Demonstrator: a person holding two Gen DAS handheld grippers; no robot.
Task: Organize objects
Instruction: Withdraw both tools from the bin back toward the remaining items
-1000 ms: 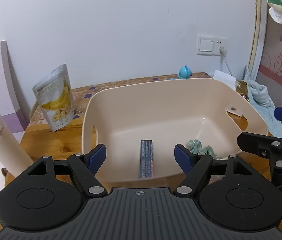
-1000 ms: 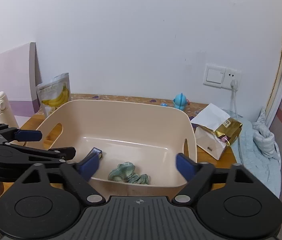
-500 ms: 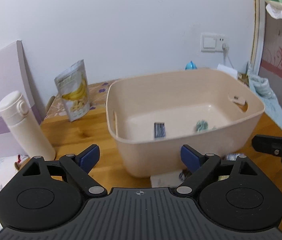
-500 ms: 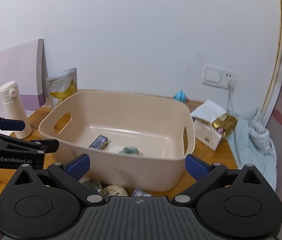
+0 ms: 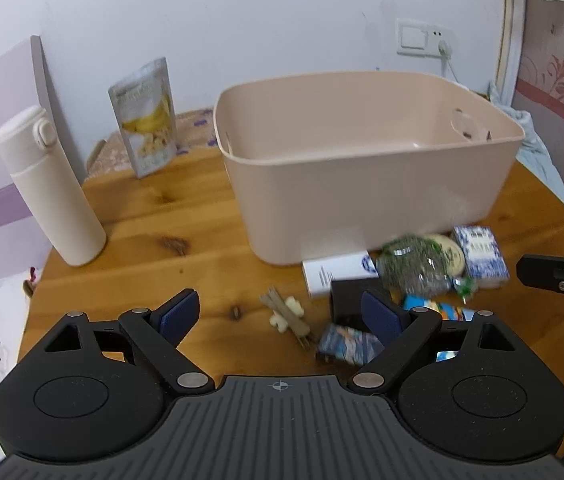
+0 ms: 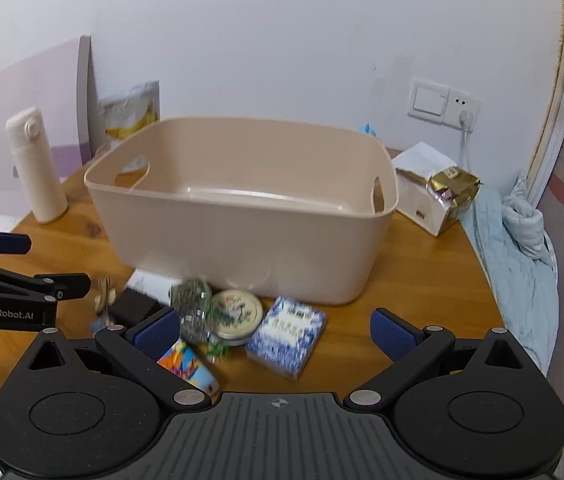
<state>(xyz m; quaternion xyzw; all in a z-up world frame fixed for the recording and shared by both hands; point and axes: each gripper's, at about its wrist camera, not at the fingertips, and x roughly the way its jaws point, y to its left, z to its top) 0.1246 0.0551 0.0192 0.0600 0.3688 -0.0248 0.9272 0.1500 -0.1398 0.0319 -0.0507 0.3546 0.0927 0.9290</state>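
Note:
A beige plastic basket stands on the round wooden table; it also shows in the right wrist view. Small items lie in front of it: a blue-white patterned box, a round tin, a clear bag with green bits, a white tube, a black box, a colourful packet, a wooden stick piece. My left gripper is open and empty above the stick piece. My right gripper is open and empty above the patterned box.
A white thermos stands at the left. A banana snack pouch leans on the wall. A white paper bag with gold packet and a light blue cloth lie at the right. The table edge runs close at right.
Both grippers have pulled back and lowered from over the basket. The basket's inside has dropped out of sight and the small items in front of it have come into view.

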